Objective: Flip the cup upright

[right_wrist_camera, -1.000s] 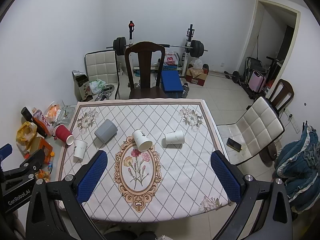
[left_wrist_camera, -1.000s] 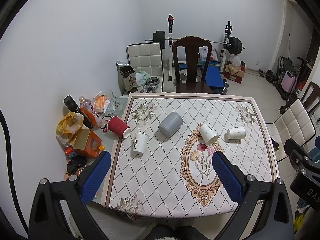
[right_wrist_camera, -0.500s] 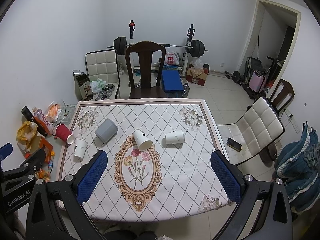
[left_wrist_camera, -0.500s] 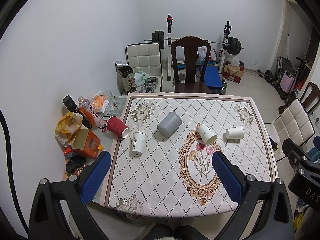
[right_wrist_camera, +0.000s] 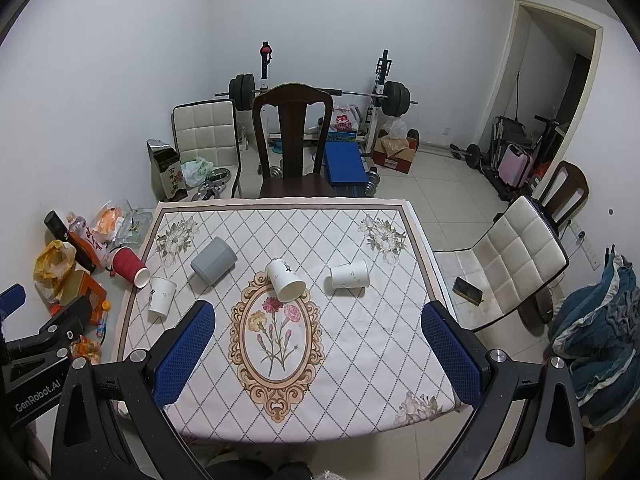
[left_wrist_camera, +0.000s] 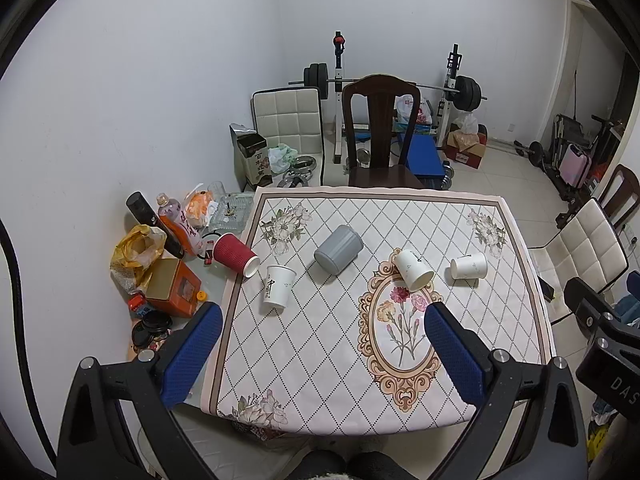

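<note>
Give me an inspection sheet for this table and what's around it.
Surface: square table with floral diamond-pattern cloth.
Job's things: red ribbed paper cup, grey plastic cup and two white paper cups lie tipped; one white printed paper cup stands mouth-down.
Clutter: bottles, orange box, bags by table's left edge.
Grippers: left gripper, right gripper open, empty, above near edge.
Cables: black cable.
Surroundings: dark wooden chair, barbell rack, white padded chairs.
</note>
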Motion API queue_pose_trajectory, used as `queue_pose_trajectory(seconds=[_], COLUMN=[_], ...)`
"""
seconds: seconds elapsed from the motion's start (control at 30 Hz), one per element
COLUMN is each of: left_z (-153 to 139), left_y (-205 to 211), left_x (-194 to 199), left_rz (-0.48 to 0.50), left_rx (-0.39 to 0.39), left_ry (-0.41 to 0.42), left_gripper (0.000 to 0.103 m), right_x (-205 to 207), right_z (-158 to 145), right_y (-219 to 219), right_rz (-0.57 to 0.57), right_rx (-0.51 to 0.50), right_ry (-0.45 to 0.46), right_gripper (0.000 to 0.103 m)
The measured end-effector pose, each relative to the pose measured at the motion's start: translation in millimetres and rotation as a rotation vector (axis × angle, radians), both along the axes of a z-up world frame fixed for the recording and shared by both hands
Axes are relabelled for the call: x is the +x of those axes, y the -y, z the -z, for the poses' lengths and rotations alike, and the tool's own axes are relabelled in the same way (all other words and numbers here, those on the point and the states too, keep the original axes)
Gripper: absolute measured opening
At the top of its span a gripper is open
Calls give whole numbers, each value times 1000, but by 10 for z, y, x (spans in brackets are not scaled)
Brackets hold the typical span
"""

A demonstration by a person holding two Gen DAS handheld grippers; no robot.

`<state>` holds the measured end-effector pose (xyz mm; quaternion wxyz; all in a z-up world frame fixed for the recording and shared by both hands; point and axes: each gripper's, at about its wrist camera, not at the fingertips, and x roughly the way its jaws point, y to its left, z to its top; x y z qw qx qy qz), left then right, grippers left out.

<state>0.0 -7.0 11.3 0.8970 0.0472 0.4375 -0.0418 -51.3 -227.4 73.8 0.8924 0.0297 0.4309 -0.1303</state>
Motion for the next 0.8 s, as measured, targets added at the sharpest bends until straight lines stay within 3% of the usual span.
queue_pose_trajectory(seconds=[0.8], left_z=[-20], left_y=[-18], left_x=[4], left_rz=[-5], left_rx=[2], left_ry=[8], left_gripper=[103], right_x=[-7], right_z=[-104], right_y=[-59], right_rz=[-15], right_rx=[-1], right_ry=[1], right_gripper=[103])
